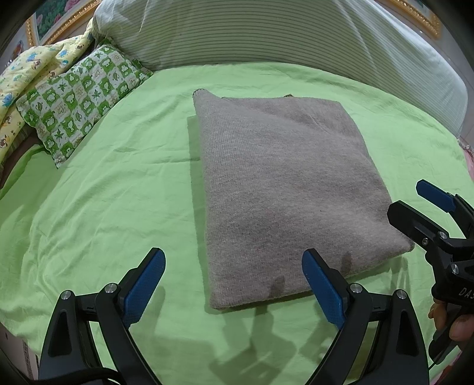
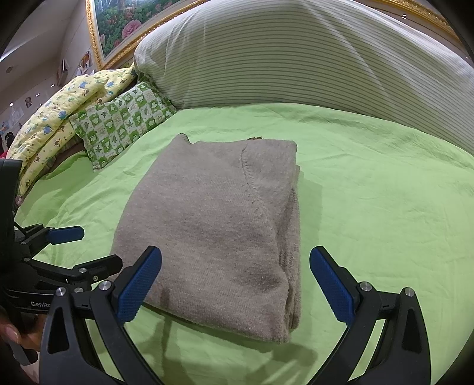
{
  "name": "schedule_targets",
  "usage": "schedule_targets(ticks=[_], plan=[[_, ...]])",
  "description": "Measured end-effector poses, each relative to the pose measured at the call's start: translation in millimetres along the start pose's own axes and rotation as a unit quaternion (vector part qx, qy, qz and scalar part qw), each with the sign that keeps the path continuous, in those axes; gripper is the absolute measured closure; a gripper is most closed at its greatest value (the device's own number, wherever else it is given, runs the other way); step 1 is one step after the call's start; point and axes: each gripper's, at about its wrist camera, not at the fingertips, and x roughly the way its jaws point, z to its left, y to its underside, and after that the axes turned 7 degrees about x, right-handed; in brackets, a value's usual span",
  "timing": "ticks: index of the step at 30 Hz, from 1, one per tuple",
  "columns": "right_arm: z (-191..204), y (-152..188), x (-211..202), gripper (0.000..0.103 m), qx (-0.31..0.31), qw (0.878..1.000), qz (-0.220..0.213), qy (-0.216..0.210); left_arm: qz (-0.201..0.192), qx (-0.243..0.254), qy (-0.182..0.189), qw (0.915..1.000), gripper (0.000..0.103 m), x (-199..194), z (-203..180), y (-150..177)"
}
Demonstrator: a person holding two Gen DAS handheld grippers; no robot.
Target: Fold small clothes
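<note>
Both grippers hang spread and empty at the near edge of a folded grey knit garment (image 1: 281,189), left gripper (image 1: 234,284) and right gripper (image 2: 237,284) about equally close, its long axis running away across the green bedsheet (image 1: 103,192) toward the striped pillow (image 2: 296,53).

"GenRo" on left gripper (image 2: 66,234); "DA" on right gripper (image 1: 420,207).

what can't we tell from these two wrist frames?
- Folded grey garment: its type and inner layers are hidden by its own top layer, in both views.
- Small dark bit at its far edge: too small to identify.
- Framed picture: cut off by the fisheye edge.
</note>
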Motion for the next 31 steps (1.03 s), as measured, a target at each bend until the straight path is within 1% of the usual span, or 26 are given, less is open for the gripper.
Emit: schedule_targets(ticks=[16,25,31], plan=[[-1.2,-0.9,0.5,0.003,0.002,1.0,-0.001,-0.002,-0.001,-0.001,0.0,1.0,0.009,-0.6,0.7,0.3],[-0.8,-5.0,0.9,0.003,0.002,1.0,-0.005,-0.001,-0.012,0.002,-0.008,0.9999,0.009,-2.9,1.7,-2.7],[-0.3,-9.0,0.0,0.003,0.005,1.0,-0.007,-0.001,-0.009,0.002,-0.008,0.9999,0.009,-1.9,3.5,-6.4]])
